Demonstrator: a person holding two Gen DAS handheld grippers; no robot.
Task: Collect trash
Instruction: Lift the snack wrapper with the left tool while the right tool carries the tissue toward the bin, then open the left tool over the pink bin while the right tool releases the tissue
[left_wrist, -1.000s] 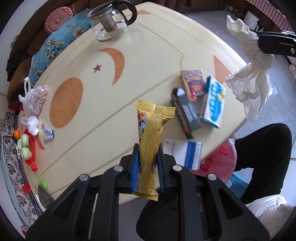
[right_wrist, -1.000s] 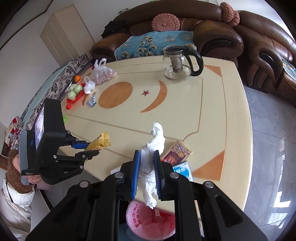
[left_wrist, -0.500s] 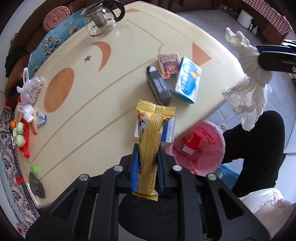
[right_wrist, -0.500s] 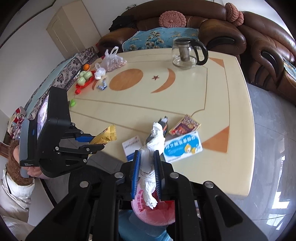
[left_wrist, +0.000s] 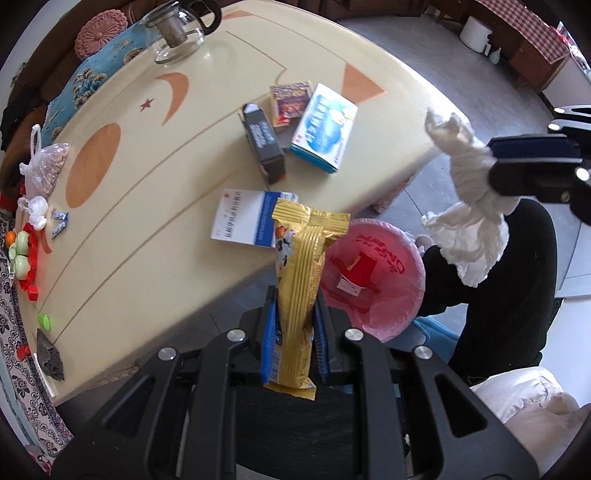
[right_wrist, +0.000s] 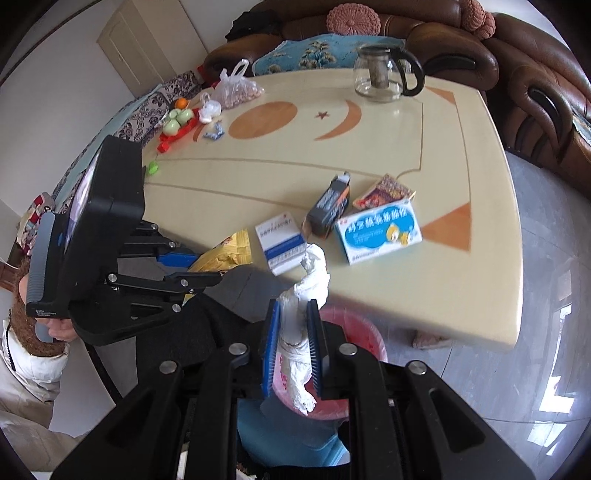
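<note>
Left gripper (left_wrist: 293, 328), low in the middle, squeezes a gold wrapper (left_wrist: 301, 280). Right gripper (right_wrist: 291, 347) pinches a white tissue (right_wrist: 301, 314) above the pink trash bin (right_wrist: 365, 332), bottom middle.

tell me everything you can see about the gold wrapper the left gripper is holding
The gold snack wrapper is long, shiny, foil-like, ribbed lengthwise, with crimped ends and a cartoon print on one edge. It looks flat and creased. The left gripper is shut on its lower half, blue-padded fingers pressing both sides. It is held in the air beside the pink-lined trash bin, touching nothing else.
</note>
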